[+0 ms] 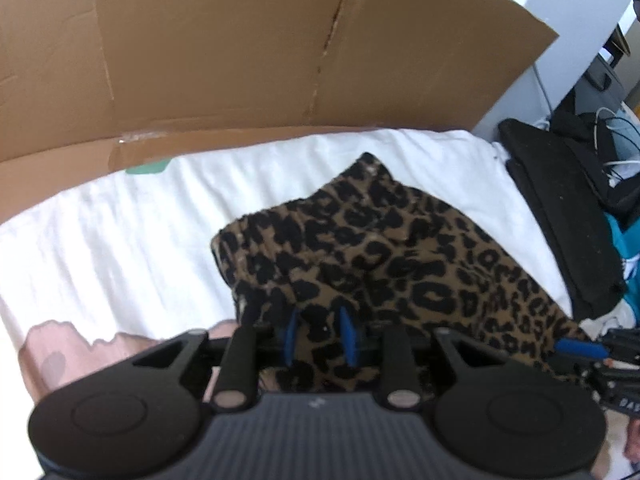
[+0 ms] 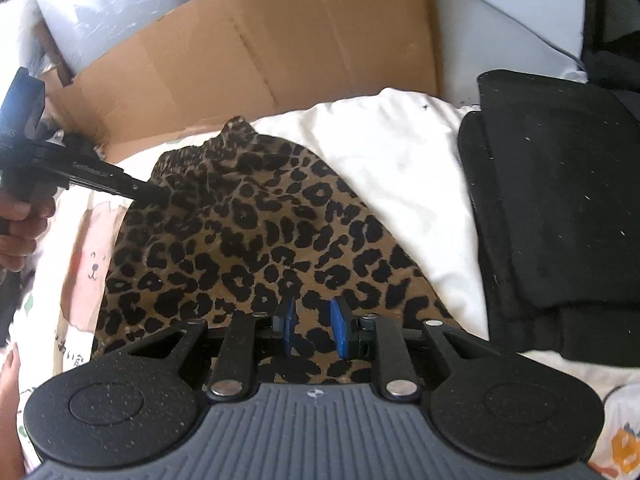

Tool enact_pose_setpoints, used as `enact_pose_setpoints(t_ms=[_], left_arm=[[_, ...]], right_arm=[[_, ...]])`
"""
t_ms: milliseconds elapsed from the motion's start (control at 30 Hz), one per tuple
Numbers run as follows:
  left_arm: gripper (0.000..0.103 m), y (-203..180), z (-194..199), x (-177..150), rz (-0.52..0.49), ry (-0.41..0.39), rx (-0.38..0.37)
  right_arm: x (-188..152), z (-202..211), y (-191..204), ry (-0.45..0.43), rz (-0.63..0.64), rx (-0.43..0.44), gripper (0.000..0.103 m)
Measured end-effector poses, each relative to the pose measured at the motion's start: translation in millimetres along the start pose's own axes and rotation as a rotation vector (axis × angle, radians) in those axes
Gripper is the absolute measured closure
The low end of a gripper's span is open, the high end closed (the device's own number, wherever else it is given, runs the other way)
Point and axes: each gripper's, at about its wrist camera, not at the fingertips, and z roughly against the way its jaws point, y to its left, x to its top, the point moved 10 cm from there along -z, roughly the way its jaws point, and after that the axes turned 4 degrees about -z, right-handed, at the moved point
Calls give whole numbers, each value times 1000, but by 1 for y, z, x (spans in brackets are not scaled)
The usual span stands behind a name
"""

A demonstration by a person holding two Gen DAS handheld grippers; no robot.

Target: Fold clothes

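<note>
A leopard-print garment (image 1: 400, 248) lies bunched on a white sheet (image 1: 120, 232), its gathered waistband toward the cardboard. In the left wrist view, my left gripper (image 1: 320, 332) is shut on a fold of its near left edge, with fabric pinched between the blue pads (image 1: 347, 330). My right gripper (image 1: 580, 347) enters at the lower right, at the garment's other edge. The right wrist view shows the garment (image 2: 248, 232) spread ahead and my right gripper (image 2: 314, 326) shut on its near hem. My left gripper (image 2: 150, 192), held in a hand, grips the far left side.
A large sheet of brown cardboard (image 1: 240, 48) stands behind the bed. Folded black clothes (image 2: 560, 200) are stacked on the right. A pink printed cloth (image 2: 90, 264) lies at the left, with cables and clutter (image 1: 612, 152) beyond the bed's right edge.
</note>
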Motion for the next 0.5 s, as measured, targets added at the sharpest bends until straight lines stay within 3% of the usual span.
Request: enact_pose_setpoints(t_ms=[300,500], left_arm=[[75,8,-26,-10,16,-36,-11],[78,4,0,-13,-13,-37,-28]], right_arm=[[-8,-20,-28,19,5,-117,79],[-8,-17,-38,-2,-23,-144,80]])
